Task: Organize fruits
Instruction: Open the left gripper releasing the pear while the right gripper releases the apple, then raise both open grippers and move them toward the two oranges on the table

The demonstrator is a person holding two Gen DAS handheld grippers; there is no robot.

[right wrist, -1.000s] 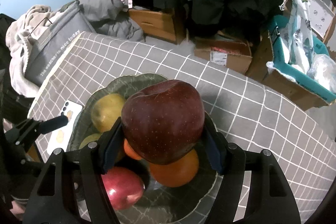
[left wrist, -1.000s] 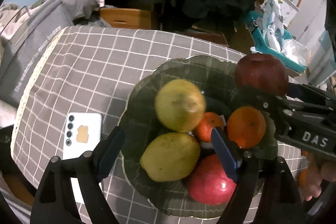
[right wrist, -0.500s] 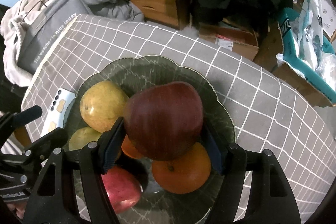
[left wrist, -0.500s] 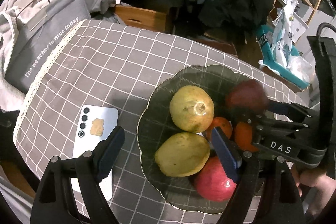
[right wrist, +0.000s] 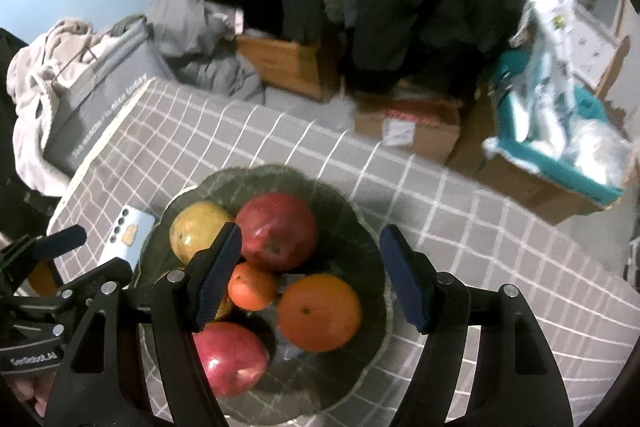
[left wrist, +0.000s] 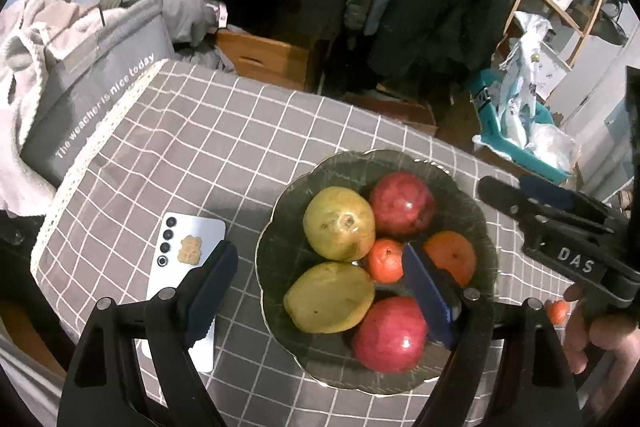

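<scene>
1. Dark glass makes up the bowl (left wrist: pixel 472 195), and it holds all six fruits we can see: two red apples, two yellow-green pears, a large orange and a small tangerine. The far red apple (right wrist: pixel 276 231) rests at the back of the pile, touching the pear (left wrist: pixel 339 223) beside it.
2. Our right tongs (right wrist: pixel 310 269) stand wide apart with nothing between the pads, hovering above the orange (right wrist: pixel 318 311) and tangerine (right wrist: pixel 251 285). We judge the release to be done, so we lift straight up and clear of the pile without brushing the apple.
3. Our left tongs (left wrist: pixel 316 293) are likewise spread and empty, hanging over the near pear (left wrist: pixel 330 297) and the near apple (left wrist: pixel 390 335). We keep them off the fruit so nothing rolls.
4. We check that the pile is settled: round fruit stacked against each other could shift if nudged.
5. A small orange fruit (left wrist: pixel 557 311) shows near the hand on the right tongs, outside the bowl; we cannot tell what it rests on. It looks like the likely next pick.
6. We steer clear of the phone (left wrist: pixel 188 259) lying on the checked surface (left wrist: pixel 200 147) just beside the bowl.
</scene>
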